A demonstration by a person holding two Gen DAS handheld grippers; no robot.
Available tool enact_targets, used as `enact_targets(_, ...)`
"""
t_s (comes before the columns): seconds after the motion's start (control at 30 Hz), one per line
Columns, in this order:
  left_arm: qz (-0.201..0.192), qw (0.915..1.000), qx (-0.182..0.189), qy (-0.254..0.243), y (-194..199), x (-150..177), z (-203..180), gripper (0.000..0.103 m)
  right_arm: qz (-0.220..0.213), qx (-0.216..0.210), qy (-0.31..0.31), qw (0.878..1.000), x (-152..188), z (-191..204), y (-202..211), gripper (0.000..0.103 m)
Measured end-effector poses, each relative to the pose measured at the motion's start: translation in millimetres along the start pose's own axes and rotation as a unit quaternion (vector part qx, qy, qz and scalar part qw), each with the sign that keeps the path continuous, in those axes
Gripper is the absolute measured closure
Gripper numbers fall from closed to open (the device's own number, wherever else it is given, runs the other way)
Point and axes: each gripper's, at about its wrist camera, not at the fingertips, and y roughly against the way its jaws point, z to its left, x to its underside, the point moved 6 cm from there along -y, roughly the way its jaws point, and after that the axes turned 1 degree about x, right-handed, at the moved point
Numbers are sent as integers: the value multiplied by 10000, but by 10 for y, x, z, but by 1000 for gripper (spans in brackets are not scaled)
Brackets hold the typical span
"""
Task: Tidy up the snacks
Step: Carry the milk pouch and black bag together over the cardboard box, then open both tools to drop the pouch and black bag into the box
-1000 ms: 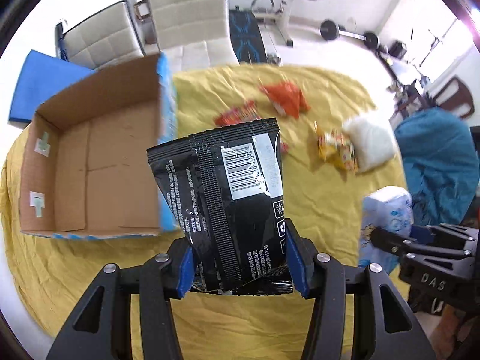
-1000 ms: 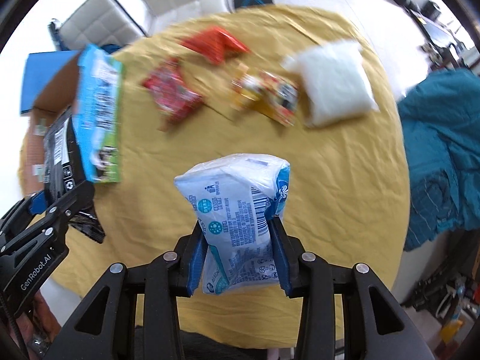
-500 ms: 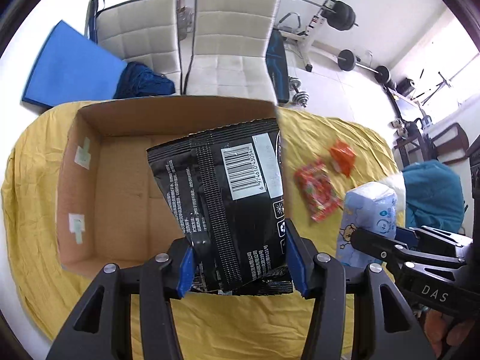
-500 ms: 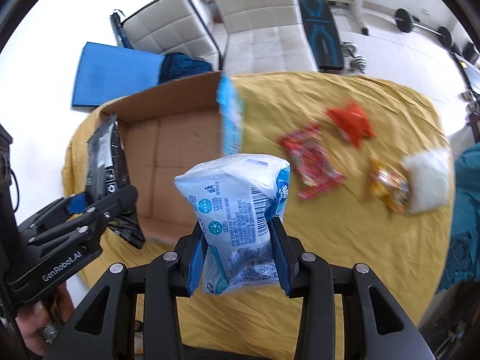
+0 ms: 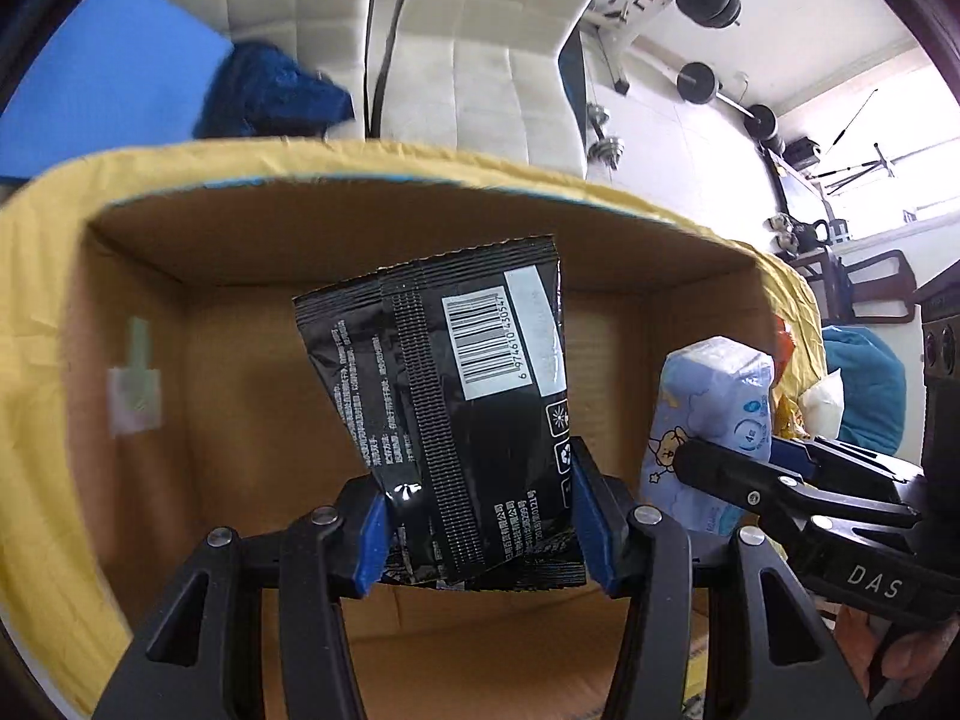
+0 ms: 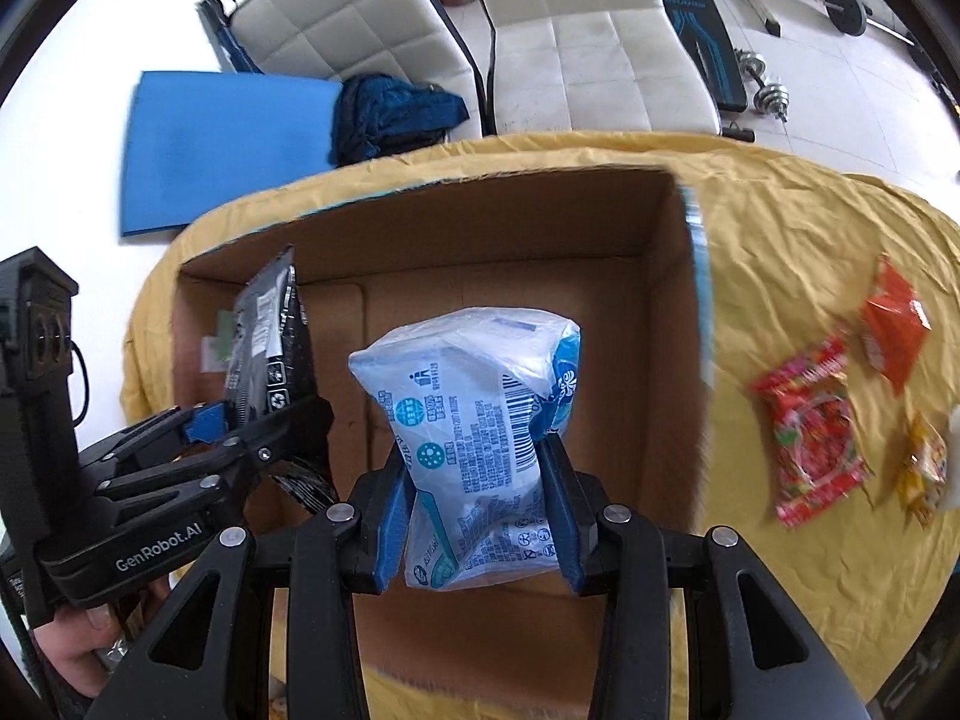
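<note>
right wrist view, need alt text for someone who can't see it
The right gripper clamps a white and blue snack pack above an open, empty cardboard box on a yellow tablecloth. To its left, the left gripper holds a black snack bag; red, orange and yellow packets lie right of the box.

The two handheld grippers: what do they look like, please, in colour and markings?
Both are black frames with silver screws and blue pads. The left gripper bears white "GenRobot.AI" lettering and a thin black cable; the right gripper bears "DAS". A bare hand holds the left one.

White chairs (image 6: pixel 600 42), barbell (image 5: pixel 708 84), pale floor (image 6: pixel 840 78)
</note>
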Motion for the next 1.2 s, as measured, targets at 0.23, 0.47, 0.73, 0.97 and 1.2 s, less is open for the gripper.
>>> enact_targets(0.23,526,9977,419,18,-431,-133,102,54,250,381,5,9990,-280,-41,-471,60)
enact_targets(0.47,786,9952,553,-208,-580,-157,23,54,340,696,151,9969,-417,-127,-649,58)
enact_targets(0.73,894,9948,491,38,-526,-101,59,54,460,721,264,9960,-424,-140,-762,57)
enact_targets(0.97,601,9980,204,17,-199,-56,11,45,430,711,309,9961,-369,-127,-639,50)
enact_targets(1.2,-9,9995,-284,171,131,270,107,33,148,1082,477,9929,-109,-89,-394,19)
